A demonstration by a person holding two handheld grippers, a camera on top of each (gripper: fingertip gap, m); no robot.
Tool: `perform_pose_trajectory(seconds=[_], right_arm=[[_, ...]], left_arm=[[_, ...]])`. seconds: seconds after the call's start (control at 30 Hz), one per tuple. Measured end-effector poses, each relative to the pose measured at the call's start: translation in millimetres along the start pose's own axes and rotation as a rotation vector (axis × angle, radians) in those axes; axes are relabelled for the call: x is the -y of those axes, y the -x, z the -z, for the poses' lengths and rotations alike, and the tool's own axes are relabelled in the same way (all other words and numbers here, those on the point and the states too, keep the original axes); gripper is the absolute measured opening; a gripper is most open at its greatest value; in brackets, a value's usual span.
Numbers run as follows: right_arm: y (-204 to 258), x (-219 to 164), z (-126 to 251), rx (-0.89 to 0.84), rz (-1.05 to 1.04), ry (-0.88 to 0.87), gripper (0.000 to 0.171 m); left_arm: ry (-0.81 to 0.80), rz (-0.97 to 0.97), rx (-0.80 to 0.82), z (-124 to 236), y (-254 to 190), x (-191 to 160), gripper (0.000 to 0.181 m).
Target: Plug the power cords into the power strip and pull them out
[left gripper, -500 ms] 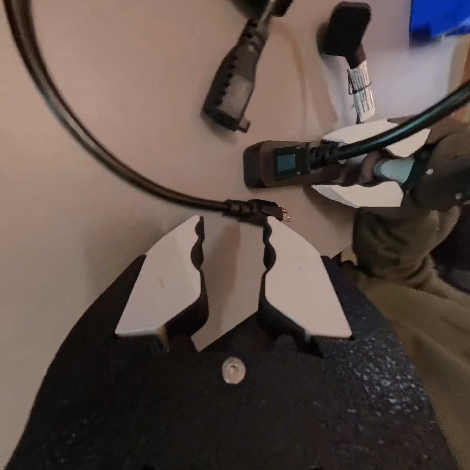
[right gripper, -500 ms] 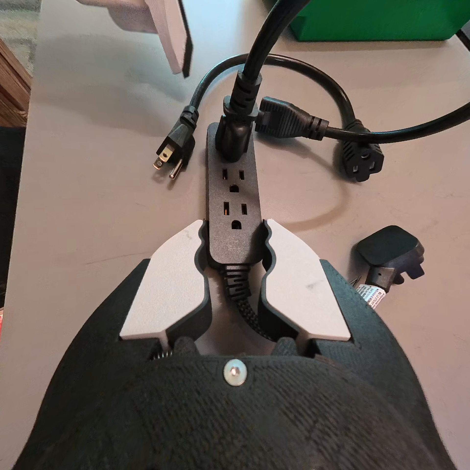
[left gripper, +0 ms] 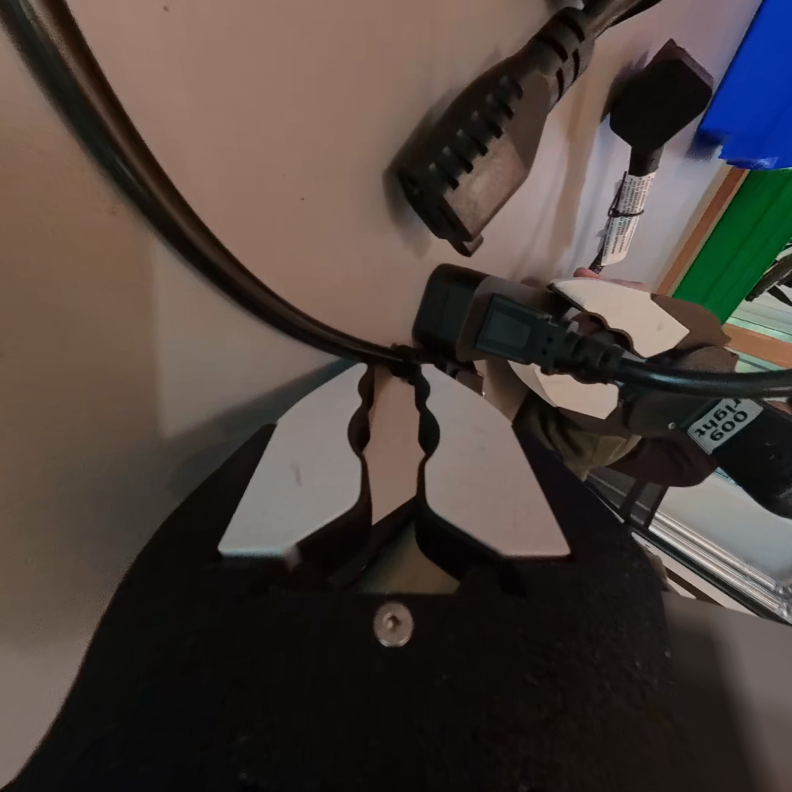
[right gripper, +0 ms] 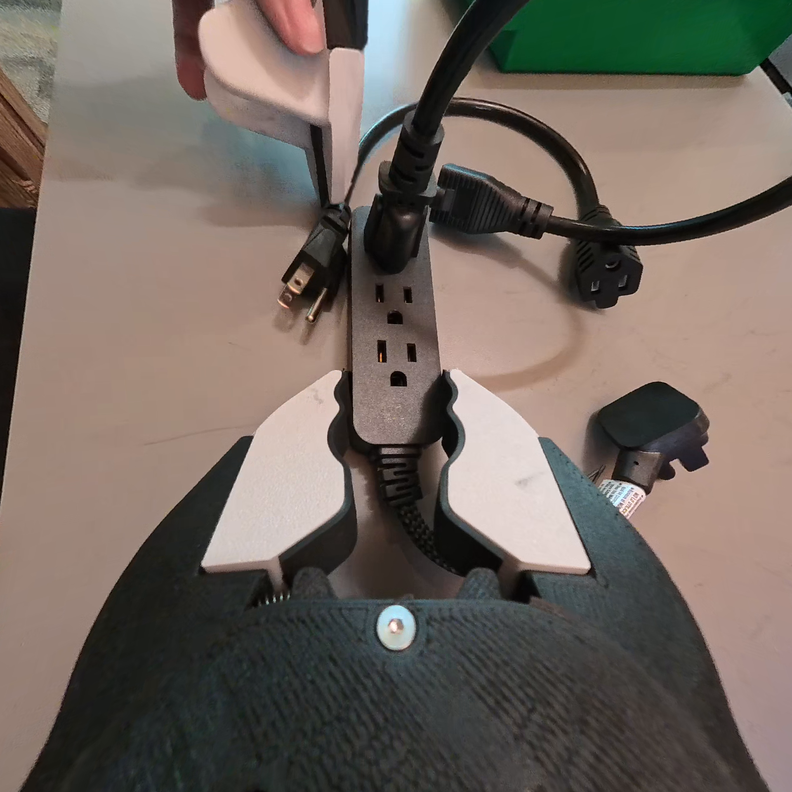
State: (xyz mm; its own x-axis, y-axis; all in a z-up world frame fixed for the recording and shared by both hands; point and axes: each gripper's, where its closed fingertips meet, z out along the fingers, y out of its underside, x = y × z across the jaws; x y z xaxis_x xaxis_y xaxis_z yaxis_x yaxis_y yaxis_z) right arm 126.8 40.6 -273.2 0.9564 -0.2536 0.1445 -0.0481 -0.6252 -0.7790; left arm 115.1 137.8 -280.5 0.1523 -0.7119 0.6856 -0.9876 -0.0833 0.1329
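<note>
While the right gripper (right gripper: 394, 400) clamps the near, cord end of the flat black three-outlet power strip (right gripper: 393, 338), its white fingers pressed on both long sides, the strip lies on the beige table (right gripper: 171, 385) with its long axis running straight away from that gripper. Two near outlets sit empty; the far outlet holds a black angled plug with a thick cord (right gripper: 394, 231). Just left of the strip's far end lies the loose black three-prong plug (right gripper: 315, 265), prongs pointing back toward the right gripper, long axis roughly parallel to the strip. The left gripper (left gripper: 394, 377) comes down at that plug's cord end; jaws narrow, closing around the strain relief, but firm contact cannot be told. Left gripper is clearly the nearer one, so the pick likely falls to it. Next move likely needs the plug lifted and its prongs turned down over an empty outlet. Right of the strip: a black socket end (right gripper: 606, 274) and a flat black plug (right gripper: 651, 422). Beyond, a green box (right gripper: 621, 38).
</note>
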Motion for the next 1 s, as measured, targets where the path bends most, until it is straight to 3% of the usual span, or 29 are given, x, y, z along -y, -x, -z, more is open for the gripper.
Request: perform_pose_trajectory(seconds=[0.2, 0.3, 0.43, 0.63, 0.83, 1.0], right_arm=[[0, 0, 0, -0.002, 0.001, 0.000, 0.041], [0, 0, 0, -0.001, -0.003, 0.000, 0.041], [-1, 0, 0, -0.005, 0.001, 0.001, 0.041], [0, 0, 0, 0.001, -0.002, 0.000, 0.041], [1, 0, 0, 0.006, 0.004, -0.002, 0.042], [-1, -1, 0, -0.021, 0.019, 0.003, 0.042]], left_arm=[[0.018, 0.042, -0.008, -1, 0, 3, 0.014], [-0.034, 0.022, -0.005, -2, -2, 6, 0.015], [-0.110, 0.127, -0.132, -3, -9, 11, 0.021], [-0.223, 0.112, -0.093, -5, -9, 19, 0.016], [-0.321, 0.017, -0.008, -7, -11, 37, 0.011], [-0.241, -0.281, 0.206, -8, -9, 41, 0.012]])
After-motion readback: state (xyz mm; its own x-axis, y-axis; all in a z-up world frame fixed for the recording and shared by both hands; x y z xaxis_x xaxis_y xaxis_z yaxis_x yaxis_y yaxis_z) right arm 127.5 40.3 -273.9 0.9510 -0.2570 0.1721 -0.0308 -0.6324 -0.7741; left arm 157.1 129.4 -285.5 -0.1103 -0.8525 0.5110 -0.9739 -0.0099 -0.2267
